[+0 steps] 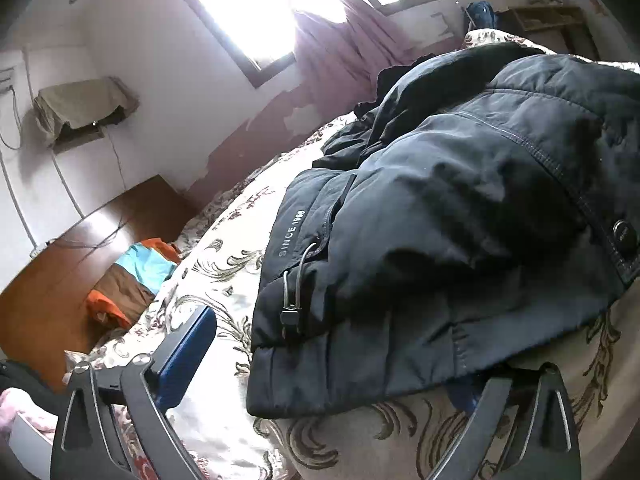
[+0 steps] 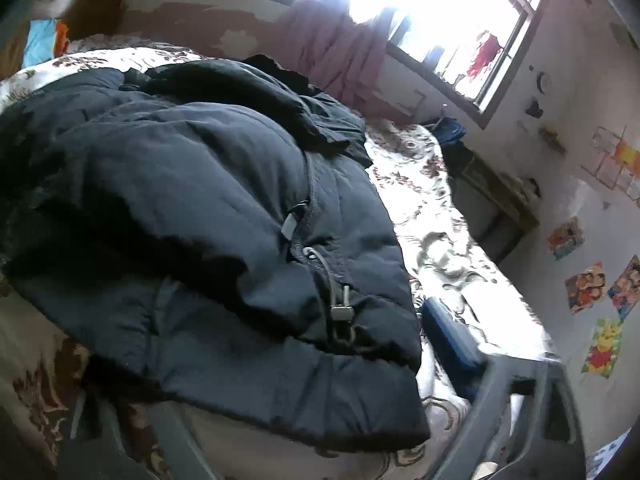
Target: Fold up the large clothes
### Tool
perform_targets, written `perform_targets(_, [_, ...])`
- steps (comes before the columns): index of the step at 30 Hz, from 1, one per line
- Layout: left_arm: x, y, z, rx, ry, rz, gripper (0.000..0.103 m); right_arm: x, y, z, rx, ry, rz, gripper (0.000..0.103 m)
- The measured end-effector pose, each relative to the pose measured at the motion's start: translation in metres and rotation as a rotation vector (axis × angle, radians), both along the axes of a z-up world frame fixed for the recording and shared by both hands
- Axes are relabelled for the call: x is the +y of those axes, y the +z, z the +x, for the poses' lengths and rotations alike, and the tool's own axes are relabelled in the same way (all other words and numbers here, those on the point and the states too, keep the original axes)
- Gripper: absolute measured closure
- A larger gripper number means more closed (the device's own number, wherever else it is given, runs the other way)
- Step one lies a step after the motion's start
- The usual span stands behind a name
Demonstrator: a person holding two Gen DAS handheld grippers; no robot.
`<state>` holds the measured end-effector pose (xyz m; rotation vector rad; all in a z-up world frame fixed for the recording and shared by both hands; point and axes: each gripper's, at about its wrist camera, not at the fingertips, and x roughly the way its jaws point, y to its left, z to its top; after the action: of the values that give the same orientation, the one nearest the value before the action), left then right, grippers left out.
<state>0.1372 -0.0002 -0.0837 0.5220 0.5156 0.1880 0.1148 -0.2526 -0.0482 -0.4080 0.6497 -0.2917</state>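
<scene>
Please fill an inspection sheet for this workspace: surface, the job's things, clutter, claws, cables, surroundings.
Surface: bed with cream floral-patterned cover, lit by window glare.
Job's things: dark navy padded jacket lying bunched on the bed, "SINCE 1980" printed near the hem, drawstring with toggle showing.
Clutter: orange, brown and turquoise cloth bundle on the brown wooden surface beside the bed.
Claws: left claw open at the jacket hem; right claw open, one finger under the hem's edge.
Cables: thin wires on the wooden surface.
Surroundings: pink curtain, bright window, colourful wall pictures, peeling wall paint.
</scene>
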Motion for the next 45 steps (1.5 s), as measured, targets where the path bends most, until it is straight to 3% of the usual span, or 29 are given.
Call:
perform_targets(4, [-0.001,0.002,-0.002,-0.012,-0.022,-0.015,0.016,0.006,-0.004,-0.002,0.006,0.036,-0.006,0.058])
perform_targets(5, [-0.002,0.002,-0.004,-0.017,-0.03,-0.01,0.019,0.009,-0.004,-0.003,0.005,0.047,-0.009,0.059])
perform_targets(11, [-0.011,0.004,-0.012,-0.024,-0.101,-0.002,0.057,0.007,0.007,-0.016,-0.063,0.058,0.055,0.079])
perform_targets(15, [-0.017,0.015,-0.017,-0.042,-0.125,-0.039,0.089,0.007,0.017,-0.026,-0.105,0.07,0.081,0.087])
perform_targets(17, [-0.013,0.026,-0.02,-0.053,-0.128,-0.098,0.092,0.007,0.026,-0.036,-0.133,0.08,0.091,0.095])
perform_targets(20, [-0.006,0.043,-0.028,-0.07,-0.134,-0.17,0.094,0.008,0.042,-0.052,-0.177,0.096,0.1,0.095])
perform_targets(33, [0.017,0.104,-0.09,-0.086,-0.158,-0.331,0.096,-0.002,0.103,-0.12,-0.3,0.14,0.172,0.095])
perform_targets(45, [0.032,0.168,-0.134,-0.186,-0.199,-0.338,0.096,0.003,0.168,-0.172,-0.465,0.168,0.199,0.096])
